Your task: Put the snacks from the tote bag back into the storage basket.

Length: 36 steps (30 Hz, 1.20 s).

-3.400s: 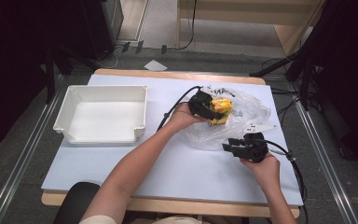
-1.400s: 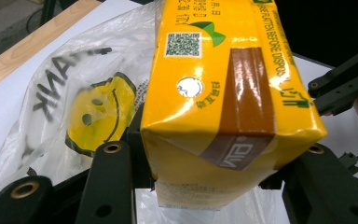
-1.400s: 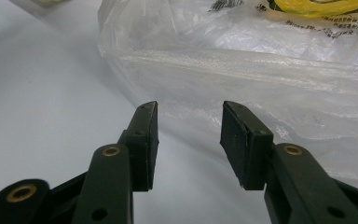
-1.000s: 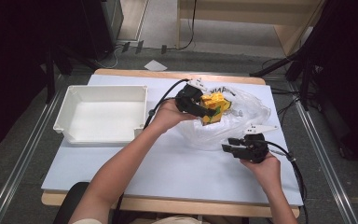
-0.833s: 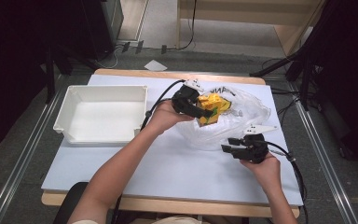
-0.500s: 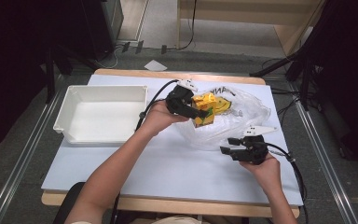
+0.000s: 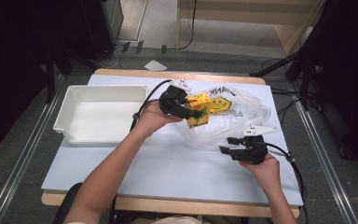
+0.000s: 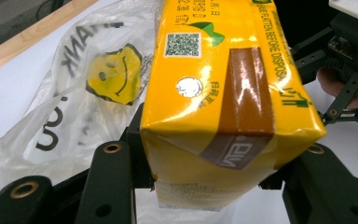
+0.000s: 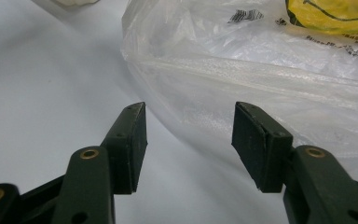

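Yellow carton lifted from the plastic bag

The right gripper (image 7: pixel 235 147) rests near the bench (image 7: pixel 168 172) front, jaws released beside the plastic bag (image 7: pixel 242 116). Farther back, the left gripper (image 7: pixel 193 112) has its jaws clenched on the yellow carton (image 7: pixel 199 108), above the bag's edge, beside the white tray (image 7: pixel 100 95).

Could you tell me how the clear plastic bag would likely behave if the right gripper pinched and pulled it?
The plastic bag lies crumpled and thin, so it would probably fold and stretch rather than lift stiffly. Its glossy film may slip between the open right gripper pads unless pinched firmly.
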Each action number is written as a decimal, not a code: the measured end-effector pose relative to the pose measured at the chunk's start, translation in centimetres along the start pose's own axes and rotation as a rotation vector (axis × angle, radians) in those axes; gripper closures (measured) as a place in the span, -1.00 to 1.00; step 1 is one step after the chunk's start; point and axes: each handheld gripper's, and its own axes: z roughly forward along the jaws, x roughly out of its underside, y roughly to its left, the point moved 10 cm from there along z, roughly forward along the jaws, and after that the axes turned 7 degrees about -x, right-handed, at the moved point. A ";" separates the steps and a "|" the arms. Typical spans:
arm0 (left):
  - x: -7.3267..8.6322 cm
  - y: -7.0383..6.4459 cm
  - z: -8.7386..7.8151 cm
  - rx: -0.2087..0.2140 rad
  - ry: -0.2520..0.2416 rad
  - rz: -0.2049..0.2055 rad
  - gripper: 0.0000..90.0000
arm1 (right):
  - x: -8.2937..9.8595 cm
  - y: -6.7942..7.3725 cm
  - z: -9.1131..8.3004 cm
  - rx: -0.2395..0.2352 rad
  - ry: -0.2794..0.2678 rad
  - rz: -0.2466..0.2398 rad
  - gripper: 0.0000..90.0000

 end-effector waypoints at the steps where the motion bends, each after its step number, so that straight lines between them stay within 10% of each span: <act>1: 0.0 0.0 -0.2 0.001 -0.005 -0.011 0.17 | -0.1 0.0 0.0 -0.005 -0.006 0.009 0.02; 36: 1.6 3.2 -4.4 -0.108 0.002 -0.029 0.17 | -0.7 -0.1 0.6 -0.024 -0.001 -0.001 0.01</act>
